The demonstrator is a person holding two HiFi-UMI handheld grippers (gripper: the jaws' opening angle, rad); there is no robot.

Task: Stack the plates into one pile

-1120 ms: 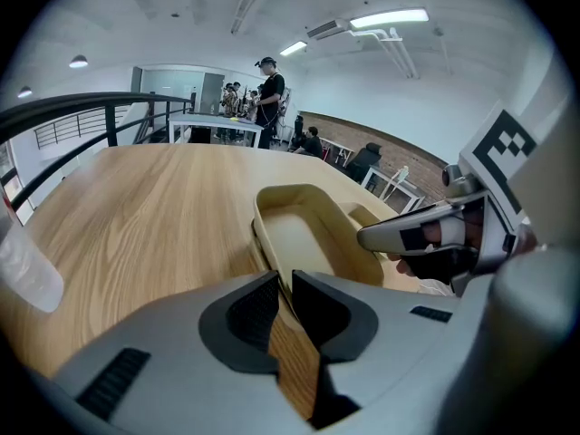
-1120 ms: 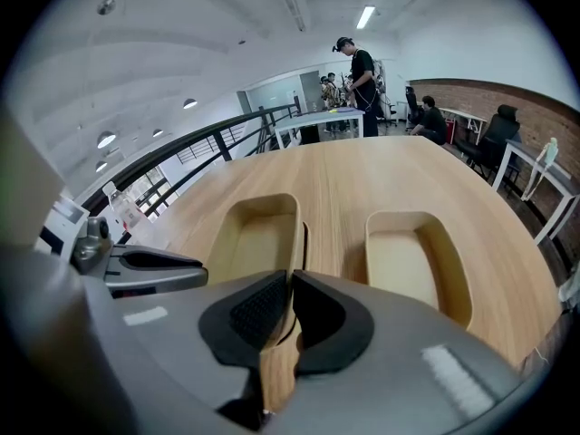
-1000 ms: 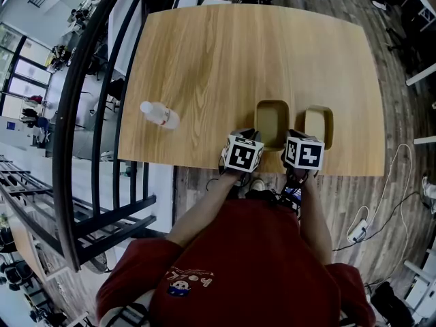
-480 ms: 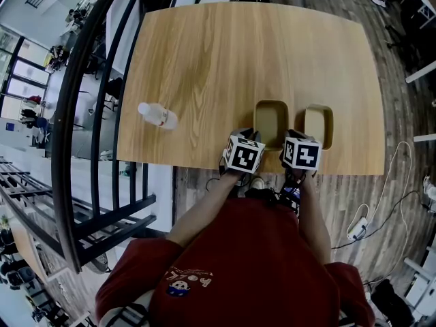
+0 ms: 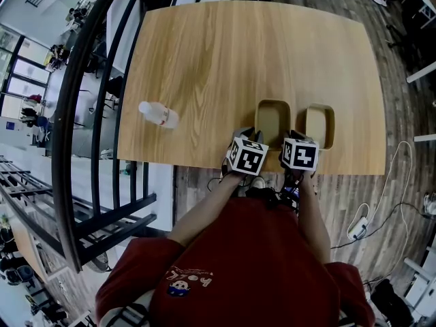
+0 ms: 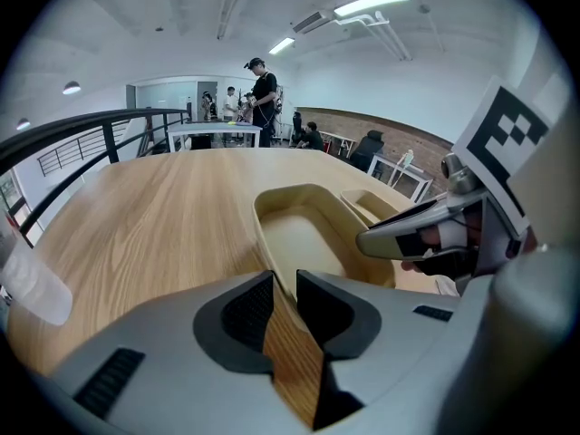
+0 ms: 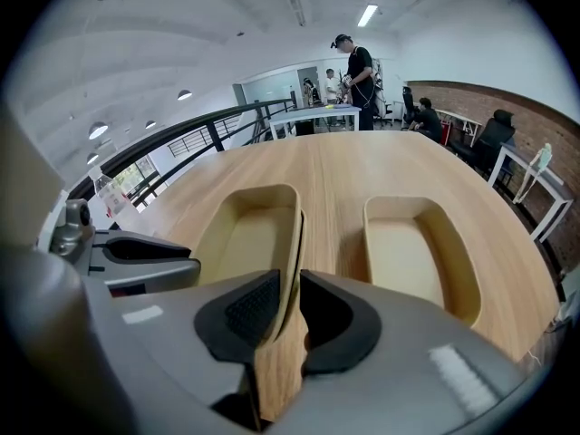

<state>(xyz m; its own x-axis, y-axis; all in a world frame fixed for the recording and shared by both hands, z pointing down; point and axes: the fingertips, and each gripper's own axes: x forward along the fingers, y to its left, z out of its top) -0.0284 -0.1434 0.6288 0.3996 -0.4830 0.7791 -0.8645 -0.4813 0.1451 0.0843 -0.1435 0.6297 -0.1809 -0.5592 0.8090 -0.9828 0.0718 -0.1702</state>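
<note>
Left plate (image 5: pixel 272 122) just beside right plate (image 5: pixel 319 125), near table (image 5: pixel 204 60) edge.

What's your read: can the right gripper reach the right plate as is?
Likely yes. The right gripper, its jaws just opening, straddles the right rim of the left plate without clamping it. The right plate sits just beside, with only table between and nothing on it.
</note>
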